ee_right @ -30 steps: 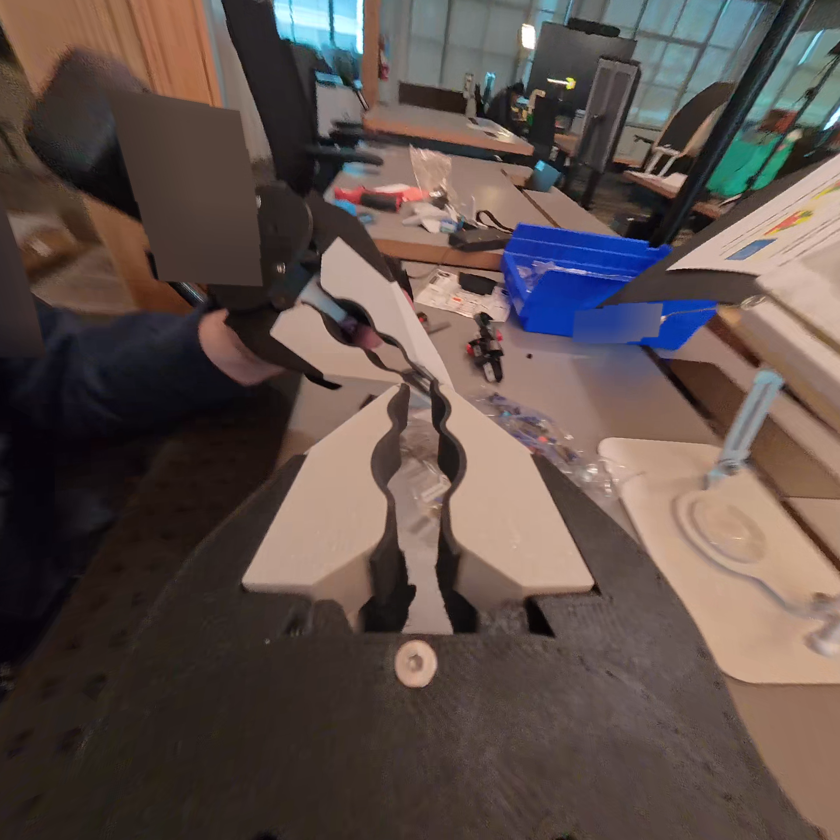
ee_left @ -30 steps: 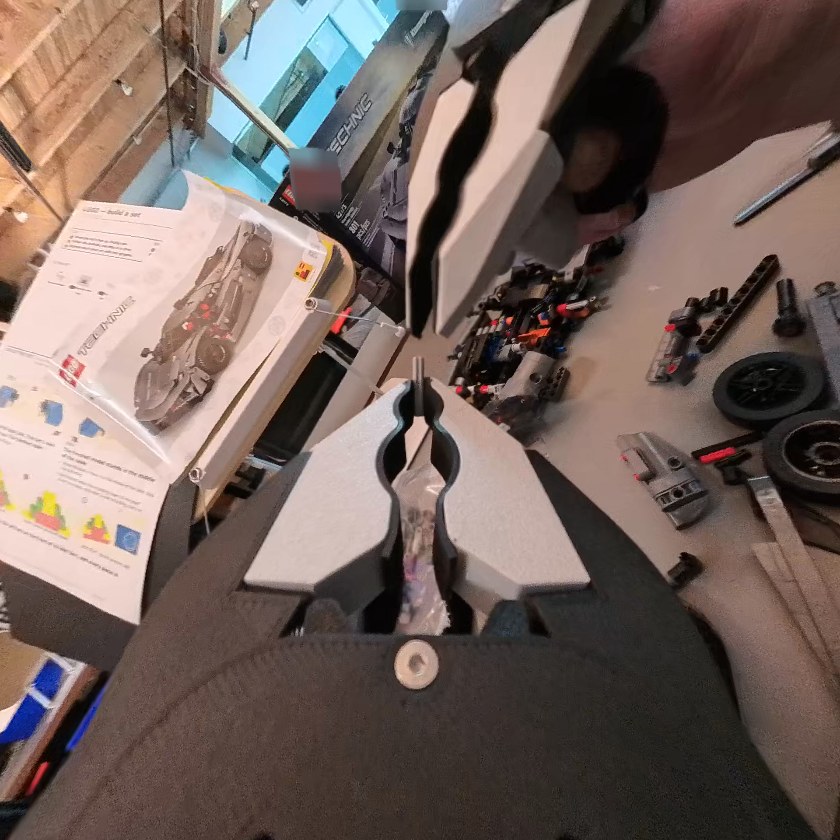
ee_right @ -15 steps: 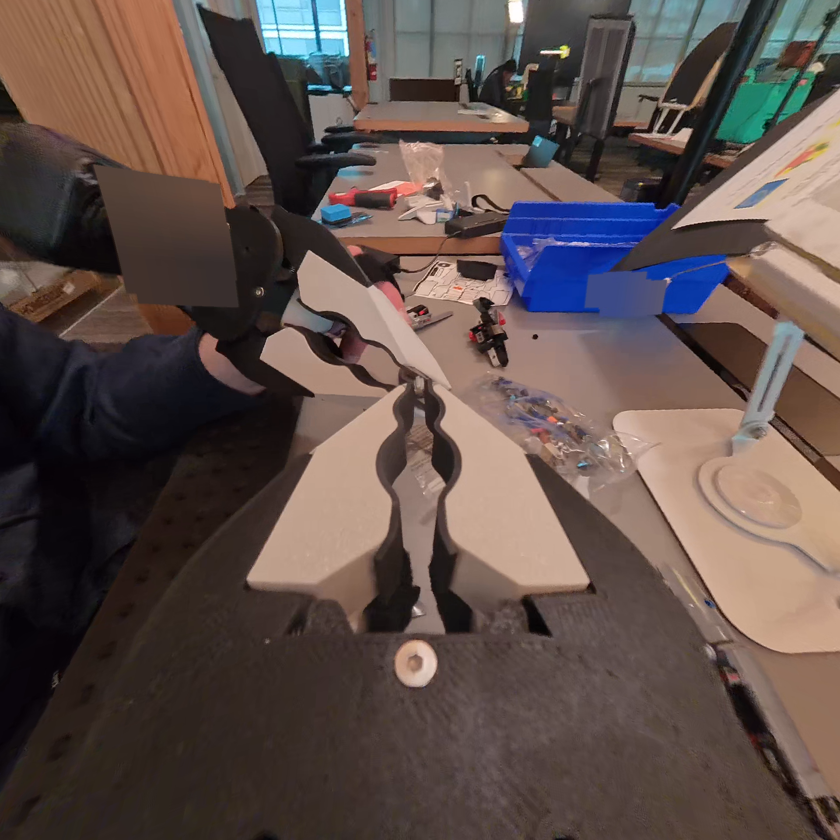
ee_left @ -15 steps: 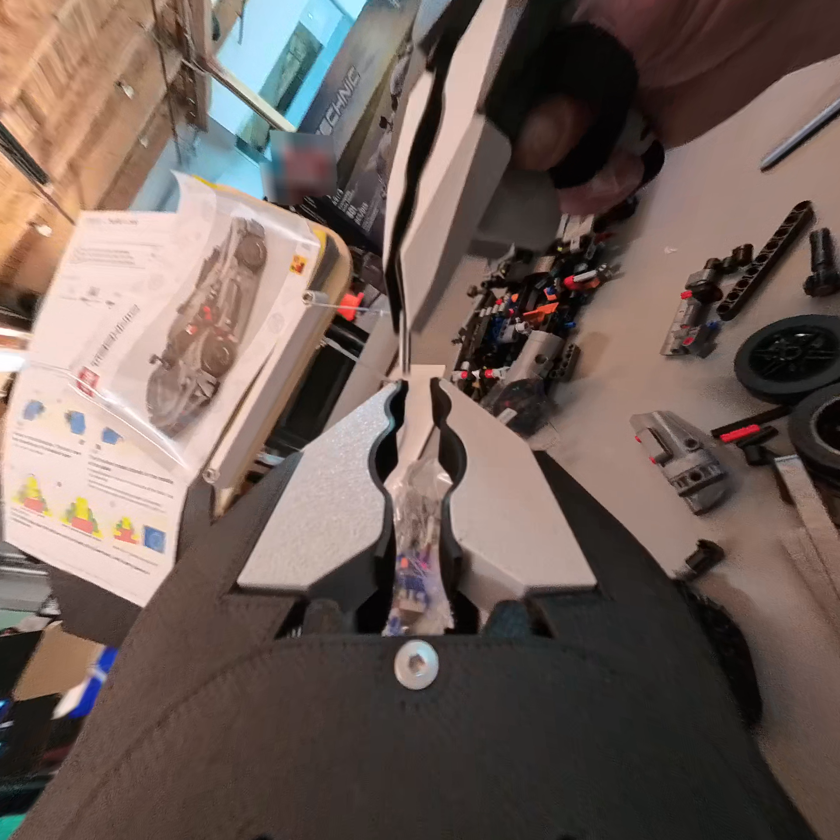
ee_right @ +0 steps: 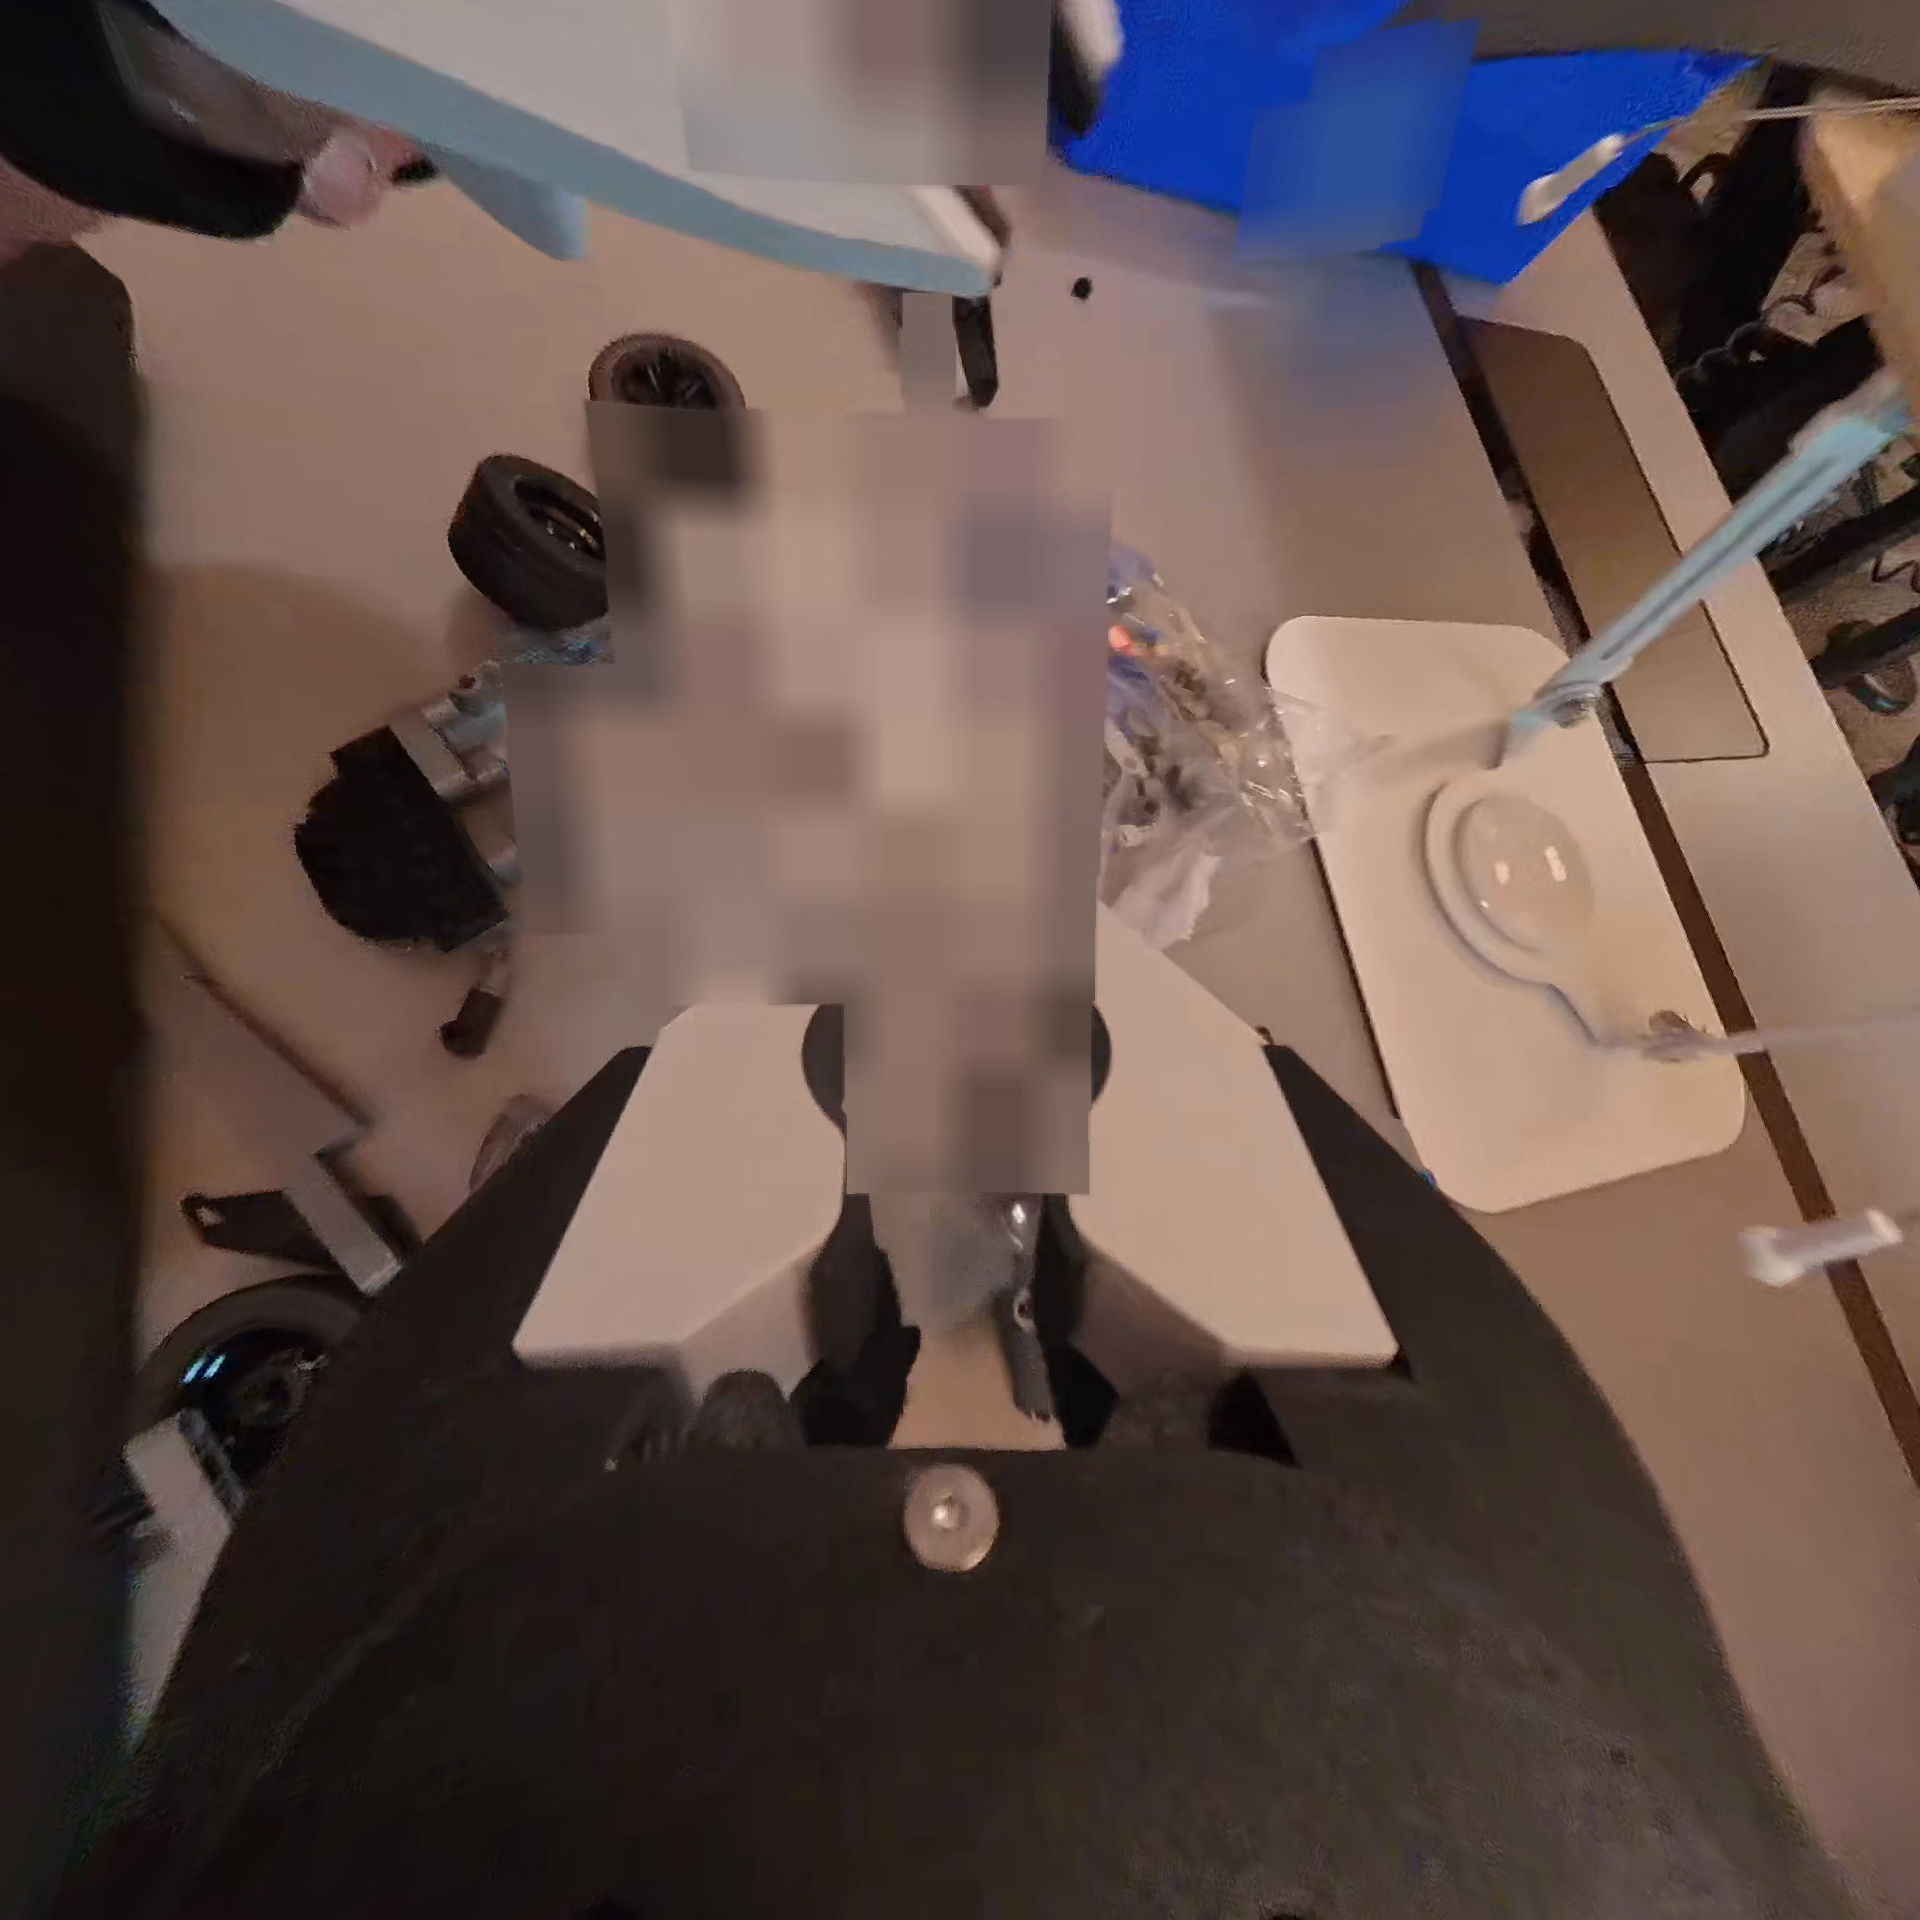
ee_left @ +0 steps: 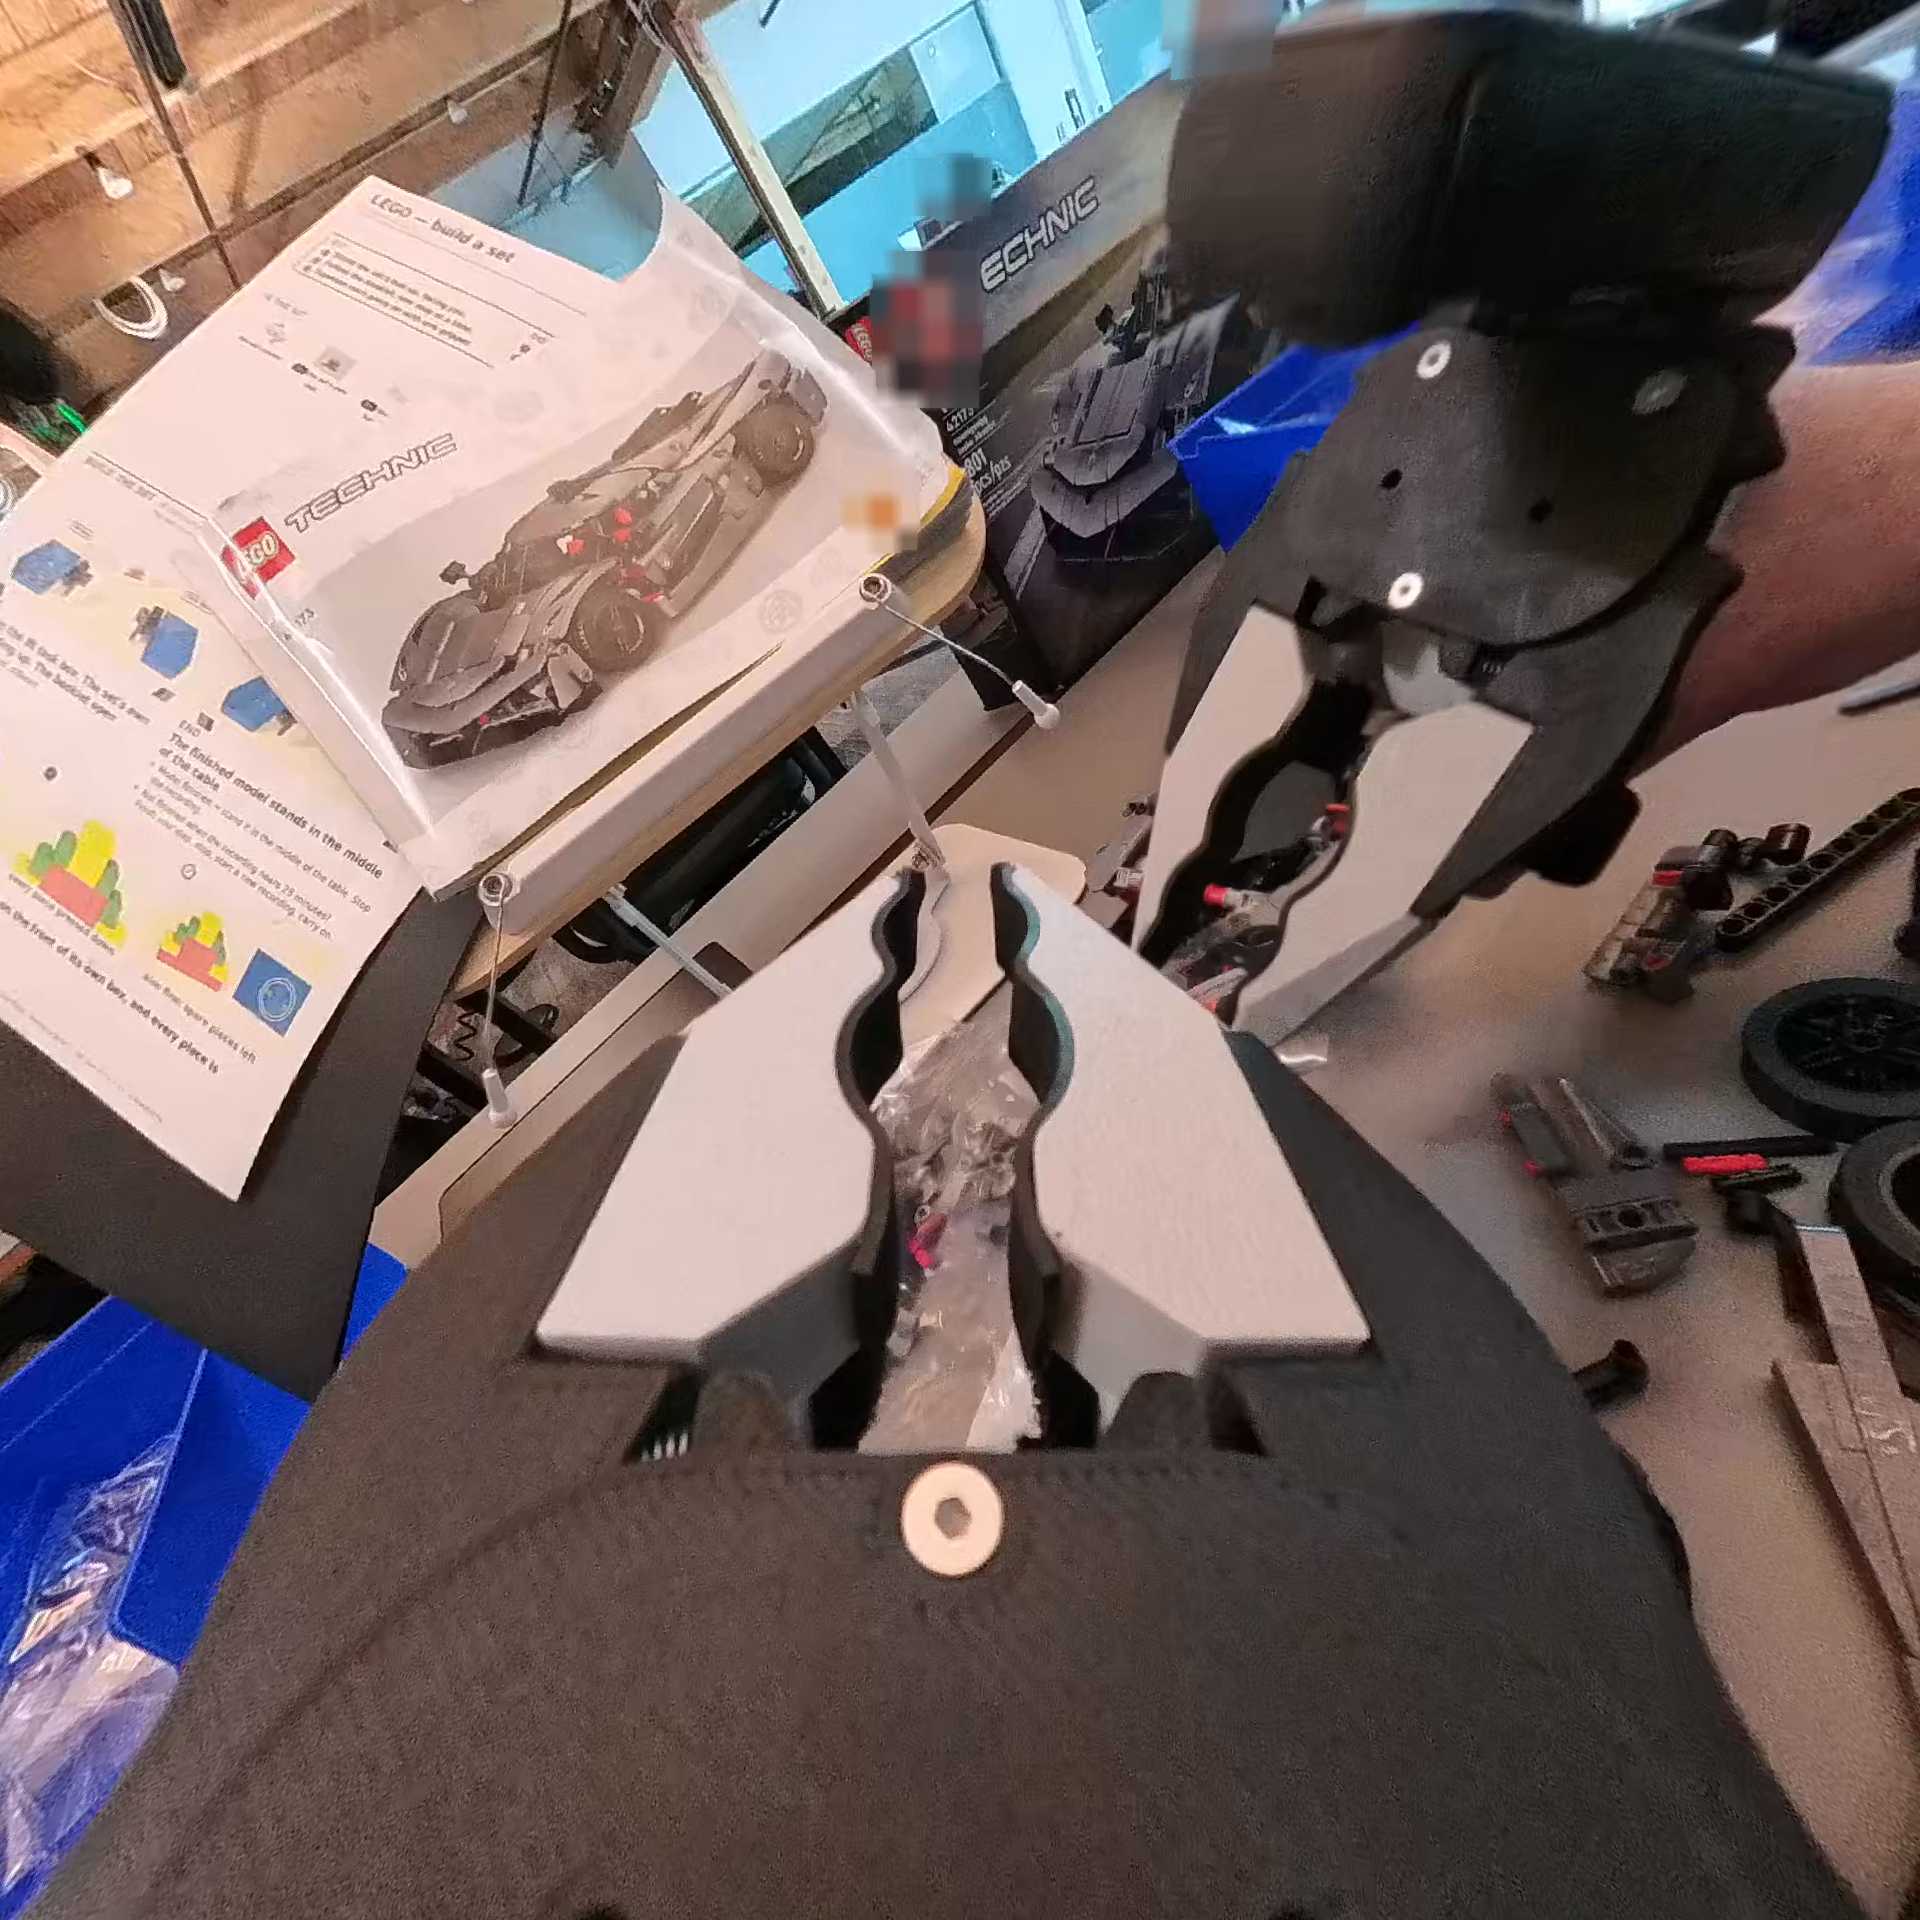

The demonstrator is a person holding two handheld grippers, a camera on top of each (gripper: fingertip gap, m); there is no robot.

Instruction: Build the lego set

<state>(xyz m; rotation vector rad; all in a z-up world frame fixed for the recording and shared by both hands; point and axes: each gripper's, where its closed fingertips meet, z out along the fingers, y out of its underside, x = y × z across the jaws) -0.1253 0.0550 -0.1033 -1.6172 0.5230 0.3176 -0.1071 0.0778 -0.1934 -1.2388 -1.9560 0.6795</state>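
My left gripper [ee_left: 951, 883] is open and empty. A clear bag of small parts [ee_left: 951, 1132] shows through its gap, lying on the table below; the bag also shows in the right wrist view [ee_right: 1195, 748]. My right gripper [ee_left: 1278, 956] is open, held by a hand at the upper right, pointing down over a partly built chassis [ee_left: 1216, 966] that it mostly hides. In the right wrist view a mosaic patch covers its fingertips; only the finger bases [ee_right: 727, 1174] show, standing apart.
Black wheels [ee_left: 1829, 1049] [ee_right: 530, 540], a grey part [ee_left: 1621, 1216] and a black beam [ee_left: 1808, 883] lie on the table. An instruction sheet [ee_left: 468, 582] sits on a stand with a white base [ee_right: 1507, 935]. The set's box [ee_left: 1091, 416] and a blue bin [ee_right: 1195, 94] stand behind. The gap from one gripper's tips to the other's is roughly 10 cm.
The two grippers were tip to tip and shut on a thin edge of the bag. Both have opened and parted. The right one has swung right and turned down toward the table.
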